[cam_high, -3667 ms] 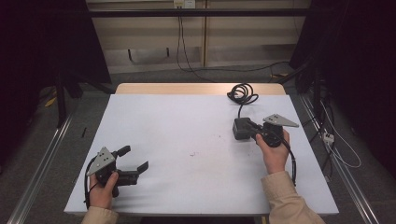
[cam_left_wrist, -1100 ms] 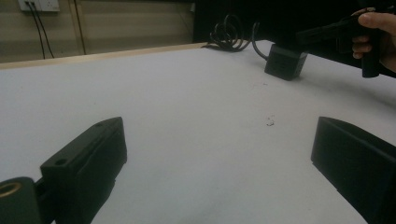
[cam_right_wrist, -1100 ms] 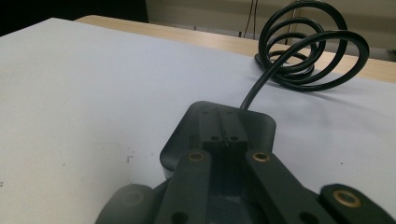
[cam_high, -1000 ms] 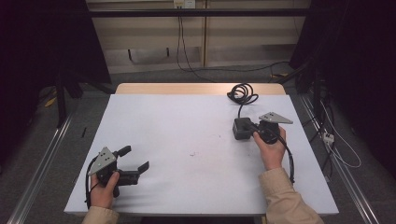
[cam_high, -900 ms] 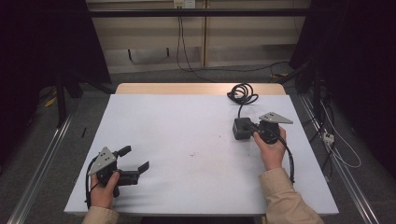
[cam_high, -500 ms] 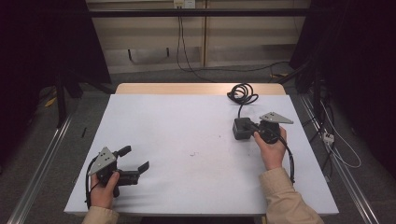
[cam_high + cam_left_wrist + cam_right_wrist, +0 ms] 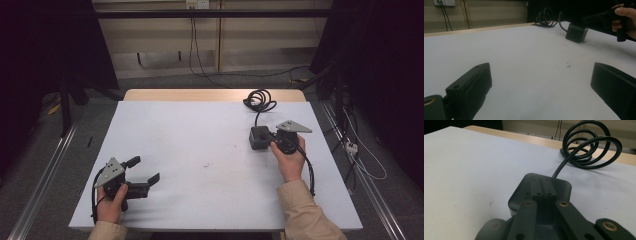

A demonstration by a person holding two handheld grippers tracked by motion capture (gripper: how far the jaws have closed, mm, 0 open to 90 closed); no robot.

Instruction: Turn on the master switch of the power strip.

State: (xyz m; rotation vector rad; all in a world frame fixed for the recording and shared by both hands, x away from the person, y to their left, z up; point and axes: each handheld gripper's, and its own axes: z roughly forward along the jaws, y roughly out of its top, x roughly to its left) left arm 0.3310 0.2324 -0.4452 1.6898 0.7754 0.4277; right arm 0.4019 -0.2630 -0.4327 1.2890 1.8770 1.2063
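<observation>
- The right claw [image 7: 264, 136] is resting, jaws drawn together, on top of a black power adapter [image 7: 258, 137] at the table's [image 7: 200, 130] far right — pinning rather than gripping it, I judge.
- The adapter's coiled cable [image 7: 259, 100] is lying just behind, slack near the back edge.
- The left claw [image 7: 144, 172] is hovering wide open and empty at the near left corner — well apart, likely waiting.

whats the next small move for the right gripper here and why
Probably open the right gripper and lower it around the black adapter block. In the right gripper view its jaws sit closed together just above the block's top, gripping nothing, while the coiled cable lies behind. The left gripper waits open, far off.
</observation>
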